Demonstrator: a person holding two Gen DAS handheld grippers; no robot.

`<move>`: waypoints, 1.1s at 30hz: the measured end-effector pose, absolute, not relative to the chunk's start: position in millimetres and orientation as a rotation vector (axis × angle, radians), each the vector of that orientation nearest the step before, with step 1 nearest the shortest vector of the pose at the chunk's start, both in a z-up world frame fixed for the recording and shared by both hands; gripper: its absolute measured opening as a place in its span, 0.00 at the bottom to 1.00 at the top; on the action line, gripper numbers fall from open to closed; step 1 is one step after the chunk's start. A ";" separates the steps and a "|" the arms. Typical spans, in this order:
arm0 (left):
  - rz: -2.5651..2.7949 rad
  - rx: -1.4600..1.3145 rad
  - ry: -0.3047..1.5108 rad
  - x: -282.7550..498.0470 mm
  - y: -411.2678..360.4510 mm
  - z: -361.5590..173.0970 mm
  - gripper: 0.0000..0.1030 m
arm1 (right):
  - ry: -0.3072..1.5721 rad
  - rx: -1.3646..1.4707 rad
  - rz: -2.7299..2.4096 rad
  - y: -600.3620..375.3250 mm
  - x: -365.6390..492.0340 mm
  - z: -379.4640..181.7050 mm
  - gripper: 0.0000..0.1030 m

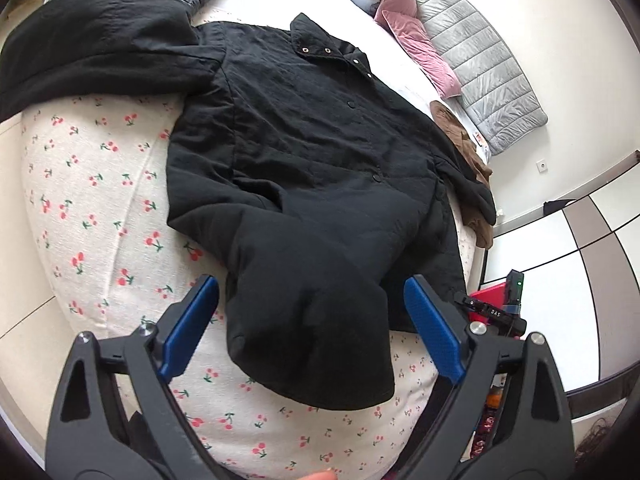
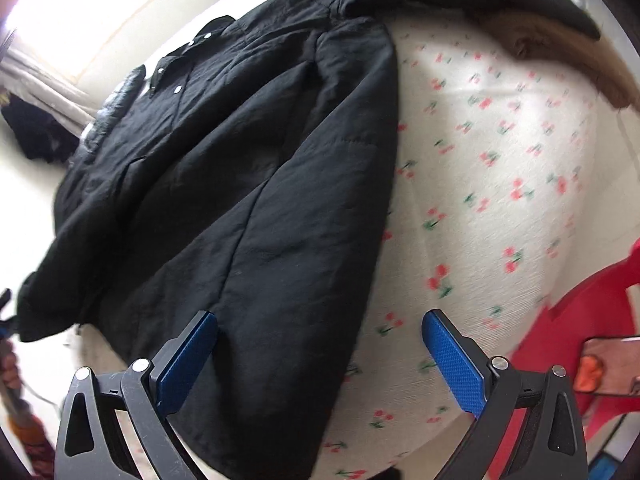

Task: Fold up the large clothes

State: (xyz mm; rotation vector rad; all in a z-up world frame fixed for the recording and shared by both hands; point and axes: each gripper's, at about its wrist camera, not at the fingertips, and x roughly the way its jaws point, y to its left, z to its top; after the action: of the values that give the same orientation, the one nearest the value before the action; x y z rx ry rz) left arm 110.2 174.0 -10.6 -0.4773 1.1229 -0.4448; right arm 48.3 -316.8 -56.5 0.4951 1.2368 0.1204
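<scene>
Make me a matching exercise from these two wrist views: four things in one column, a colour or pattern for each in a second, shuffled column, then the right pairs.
Things:
1. jacket
2. bedsheet
3. cushion
4. gripper pads

Colours or patterns:
A. blue
B. pink
C. white with a cherry print
D. black

Pairs: 1-D, 2-C, 3-B, 4-A
</scene>
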 end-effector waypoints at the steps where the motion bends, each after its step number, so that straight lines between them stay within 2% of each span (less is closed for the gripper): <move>1: -0.460 -0.487 1.123 109.0 171.3 -11.9 0.88 | 1.234 0.545 0.166 -313.7 46.2 -60.4 0.98; 3: -0.484 -0.508 1.127 107.6 169.1 -14.5 0.87 | 1.219 0.629 0.253 -304.0 41.6 -66.1 0.94; 4: -0.486 -0.511 1.130 106.7 169.0 -15.7 0.87 | 1.217 0.683 0.300 -299.1 40.1 -68.6 0.85; 5: -0.484 -0.508 1.132 106.8 167.9 -17.6 0.86 | 1.219 0.722 0.339 -293.6 39.0 -70.1 0.58; 7: -0.471 -0.512 1.132 105.1 169.0 -18.1 0.82 | 1.209 0.731 0.356 -289.6 38.4 -69.6 0.18; 8: -0.460 -0.515 1.134 103.7 170.3 -17.4 0.76 | 1.191 0.731 0.345 -290.1 35.8 -63.7 0.15; 9: -0.443 -0.519 1.133 101.2 172.6 -15.0 0.67 | 1.166 0.715 0.335 -291.2 33.5 -55.2 0.15; 10: -0.433 -0.524 1.131 99.4 177.1 -12.5 0.64 | 1.115 0.702 0.341 -293.9 29.3 -38.9 0.13; 12: -0.428 -0.521 1.117 93.7 183.5 -3.9 0.50 | 1.009 0.696 0.361 -302.2 20.4 -0.4 0.12; 15: -0.424 -0.511 1.070 83.0 194.9 12.2 0.42 | 0.858 0.680 0.318 -329.6 2.4 59.6 0.12; 17: -0.409 -0.487 1.044 74.4 201.0 18.7 0.42 | 0.805 0.674 0.266 -351.1 -5.6 81.2 0.12; 19: -0.367 -0.450 1.027 64.9 205.6 19.9 0.48 | 0.825 0.640 0.173 -367.7 -5.0 83.0 0.15; 21: -0.362 -0.448 1.063 58.5 206.9 8.9 0.80 | 0.911 0.606 0.098 -374.8 -5.5 63.2 0.22; 22: -0.374 -0.450 1.088 55.9 205.8 0.9 0.82 | 0.955 0.593 0.065 -376.2 -6.0 47.7 0.30; 23: -0.387 -0.446 1.127 53.7 202.8 -8.5 0.83 | 0.990 0.570 0.039 -374.5 -6.8 36.1 0.38; 26: -0.366 -0.402 1.245 47.3 187.4 -40.1 0.84 | 1.046 0.508 -0.029 -381.3 -23.5 1.1 0.50; 29: -0.307 -0.319 1.342 42.9 170.6 -70.9 0.83 | 1.055 0.526 -0.065 -394.8 -22.9 -14.1 0.53; 32: -0.297 -0.325 1.390 39.1 162.5 -91.1 0.74 | 1.041 0.553 -0.089 -407.7 -19.5 -13.7 0.55; 33: -0.286 -0.336 1.392 36.6 161.3 -92.1 0.74 | 1.031 0.568 -0.085 -412.2 -17.5 -13.7 0.55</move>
State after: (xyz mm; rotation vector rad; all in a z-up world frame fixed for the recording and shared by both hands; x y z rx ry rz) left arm 36.6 161.3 -92.1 -0.3363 1.3921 -0.2856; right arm -17.5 -412.2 -13.7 0.5678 1.0314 -0.0847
